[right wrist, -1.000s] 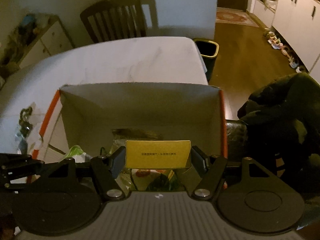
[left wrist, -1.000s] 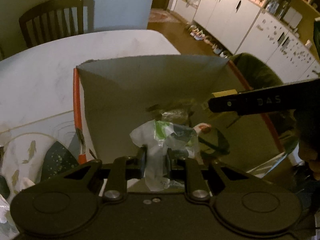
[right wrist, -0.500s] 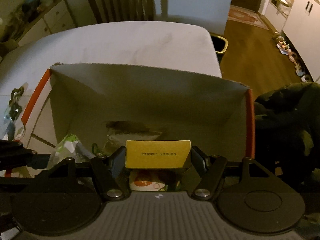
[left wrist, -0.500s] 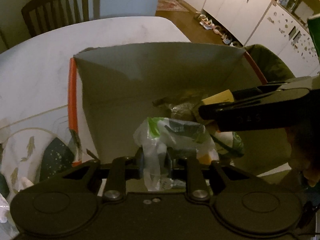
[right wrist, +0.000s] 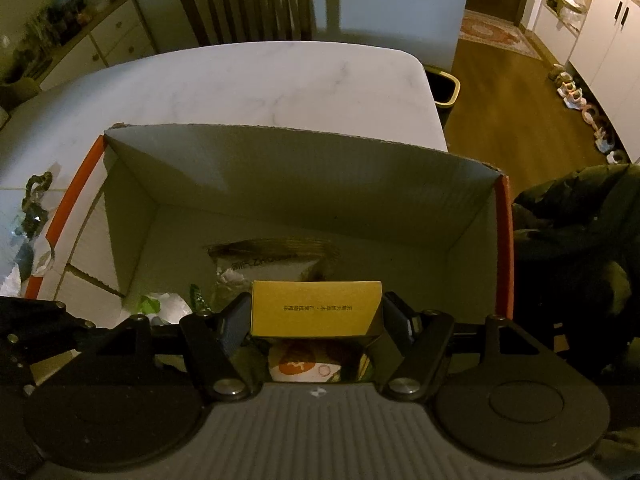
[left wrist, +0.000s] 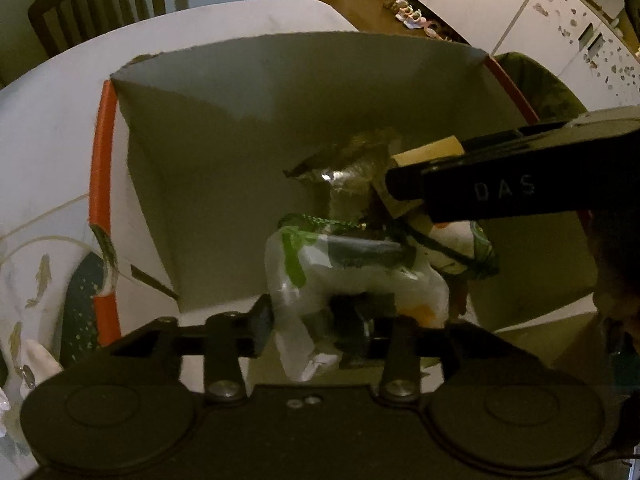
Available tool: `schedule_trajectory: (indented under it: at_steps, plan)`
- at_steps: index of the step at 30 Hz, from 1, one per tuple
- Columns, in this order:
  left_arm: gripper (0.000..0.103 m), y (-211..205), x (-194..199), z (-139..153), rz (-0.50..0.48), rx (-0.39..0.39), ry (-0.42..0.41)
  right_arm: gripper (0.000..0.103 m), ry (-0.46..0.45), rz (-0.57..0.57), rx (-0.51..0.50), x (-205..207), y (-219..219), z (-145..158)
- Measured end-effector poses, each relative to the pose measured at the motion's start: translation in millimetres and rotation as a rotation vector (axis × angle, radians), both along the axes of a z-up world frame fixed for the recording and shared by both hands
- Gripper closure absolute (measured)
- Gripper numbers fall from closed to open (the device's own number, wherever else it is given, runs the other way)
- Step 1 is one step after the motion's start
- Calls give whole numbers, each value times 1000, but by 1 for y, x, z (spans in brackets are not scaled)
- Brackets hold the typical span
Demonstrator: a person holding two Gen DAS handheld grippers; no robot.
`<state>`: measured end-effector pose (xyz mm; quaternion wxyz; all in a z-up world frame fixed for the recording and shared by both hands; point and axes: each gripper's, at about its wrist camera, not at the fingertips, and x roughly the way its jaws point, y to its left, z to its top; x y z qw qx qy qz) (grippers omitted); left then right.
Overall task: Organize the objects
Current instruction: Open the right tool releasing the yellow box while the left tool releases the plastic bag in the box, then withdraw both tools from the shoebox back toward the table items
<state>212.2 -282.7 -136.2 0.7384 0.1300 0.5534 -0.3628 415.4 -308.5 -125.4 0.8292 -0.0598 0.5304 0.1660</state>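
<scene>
Both tools are over the open cardboard box (right wrist: 304,188), which sits on the white marble surface (right wrist: 248,80). Left tool (left wrist: 320,320): fingers look parted around a clear plastic bag with green print (left wrist: 344,268); frame is blurred, so I cannot tell if the bag is clamped or already released. The bag is inside the box, low, near the front wall. Right tool (right wrist: 316,316): fingers closed on a small yellow carton (right wrist: 316,312), held level above the box floor, not yet let go. Already in the box: a flat pale packet with a dark top strip (right wrist: 272,256) toward the back wall, and a white packet with orange print (right wrist: 308,364) directly under the yellow carton. Green beads (left wrist: 324,222) lie behind the plastic bag in the box. Still outside the box, on the surface to its left: a dark chain-like item (right wrist: 36,188) and some clear wrapping (right wrist: 24,248), details too small to read. Judgement: task is well past midway, several items boxed and two more being delivered; remaining work is dropping the carton and bag, then collecting the leftovers left of the box.
</scene>
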Motion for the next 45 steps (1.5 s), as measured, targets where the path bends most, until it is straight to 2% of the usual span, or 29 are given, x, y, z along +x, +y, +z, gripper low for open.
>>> schedule_trajectory:
  at_steps: [4,13,23,32,38,45]
  plan:
    - [41,1,-4,1,-1,-18,10,33,-16,-5,6,-2,-2,5]
    - [23,9,-14,15,1,-84,-12,30,-41,-16,19,-16,-7,26]
    - [17,35,-28,50,-7,-171,-75,25,-95,-20,73,-45,-12,63]
    - [13,63,-37,81,-4,-251,-133,24,-134,-24,124,-70,-10,91]
    - [8,93,-39,98,5,-303,-166,24,-198,-21,169,-98,-3,113]
    - [1,134,-32,111,22,-321,-229,21,-278,12,202,-133,19,132]
